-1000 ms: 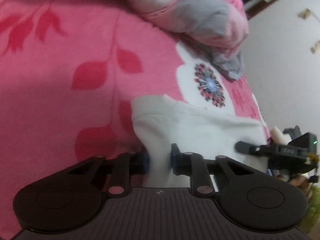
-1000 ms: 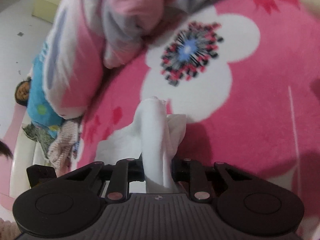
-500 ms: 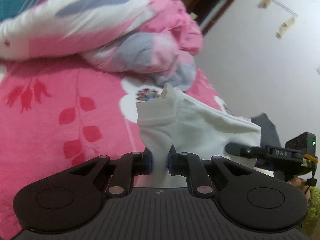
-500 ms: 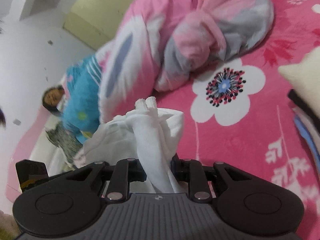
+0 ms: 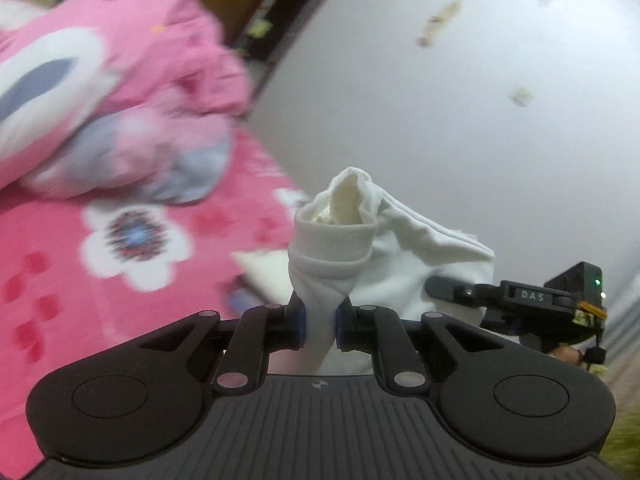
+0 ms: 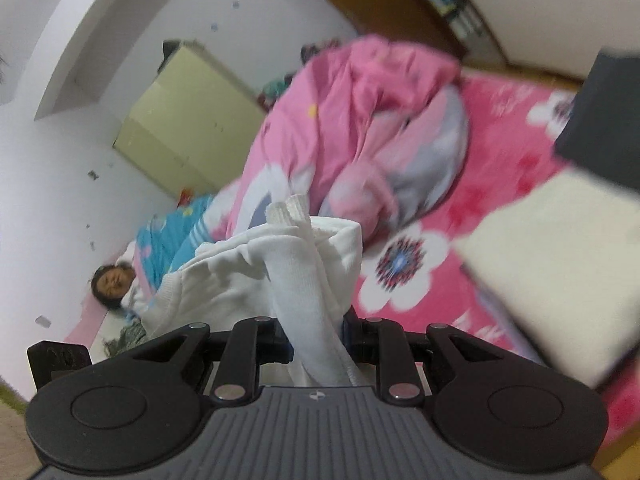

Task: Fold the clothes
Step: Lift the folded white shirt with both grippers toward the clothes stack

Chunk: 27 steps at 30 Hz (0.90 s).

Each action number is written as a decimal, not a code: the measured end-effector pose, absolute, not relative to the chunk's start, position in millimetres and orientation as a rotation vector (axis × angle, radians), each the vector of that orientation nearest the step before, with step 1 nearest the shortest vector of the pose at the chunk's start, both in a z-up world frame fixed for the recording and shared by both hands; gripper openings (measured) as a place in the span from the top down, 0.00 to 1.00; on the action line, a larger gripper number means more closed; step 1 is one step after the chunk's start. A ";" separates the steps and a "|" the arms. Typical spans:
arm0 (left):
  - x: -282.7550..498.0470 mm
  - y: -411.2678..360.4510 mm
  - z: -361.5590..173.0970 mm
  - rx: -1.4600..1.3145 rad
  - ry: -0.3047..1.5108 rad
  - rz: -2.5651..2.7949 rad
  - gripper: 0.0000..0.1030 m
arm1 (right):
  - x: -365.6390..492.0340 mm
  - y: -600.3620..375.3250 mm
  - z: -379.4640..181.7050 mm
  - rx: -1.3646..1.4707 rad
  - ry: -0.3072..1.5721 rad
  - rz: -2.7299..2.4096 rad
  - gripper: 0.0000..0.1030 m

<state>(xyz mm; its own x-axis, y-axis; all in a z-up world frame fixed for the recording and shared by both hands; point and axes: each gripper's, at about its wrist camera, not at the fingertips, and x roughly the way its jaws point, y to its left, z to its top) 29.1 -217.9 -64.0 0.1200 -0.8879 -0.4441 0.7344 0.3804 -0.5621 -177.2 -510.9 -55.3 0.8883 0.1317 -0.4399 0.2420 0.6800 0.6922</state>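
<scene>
A white garment [image 5: 384,240] hangs in the air between my two grippers, lifted off the pink flowered bedspread [image 5: 60,280]. My left gripper [image 5: 320,326] is shut on its ribbed cuff, which bunches up above the jaws. My right gripper [image 6: 316,340] is shut on another bunched part of the white garment [image 6: 296,272]. In the left wrist view the right gripper [image 5: 520,296] shows at the right, close beside the cloth.
A rumpled pink and grey quilt [image 6: 360,140] lies on the bed behind. Folded cream and dark clothes [image 6: 560,248] are stacked at the right. A person [image 6: 112,280] lies at the bed's far left. A white wall [image 5: 480,120] is at the right.
Both grippers have lifted the white garment up off the bedspread and tilted upward, so the wall and room show behind it. Both stay shut on the cloth.
</scene>
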 end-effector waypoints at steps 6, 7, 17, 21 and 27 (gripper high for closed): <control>-7.1 -284.1 -55.9 -0.257 0.814 -1.326 0.89 | -238.0 -579.2 -2.2 0.775 0.470 -0.152 0.78; -11.5 -296.7 -56.8 -0.263 0.816 -1.329 0.89 | -243.2 -594.0 3.0 0.768 0.477 -0.154 0.78; 6.4 -396.2 -95.6 -0.448 0.945 -1.110 0.89 | -195.6 -767.3 6.2 0.723 0.670 0.039 0.78; 49.5 -422.7 -139.2 -0.532 1.032 -0.942 0.89 | -115.6 -825.9 -53.4 0.780 0.719 0.177 0.78; 101.5 -458.9 -191.9 -0.412 1.144 -0.711 0.89 | 16.5 -848.9 -191.9 0.822 0.910 0.240 0.78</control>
<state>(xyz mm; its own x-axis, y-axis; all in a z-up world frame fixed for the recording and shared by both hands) 101.5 -458.9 -191.9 0.2335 -0.6973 -0.6777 0.2992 0.7147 -0.6322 16.5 -848.9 -191.9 0.6121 0.5098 -0.6045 0.1458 0.6786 0.7199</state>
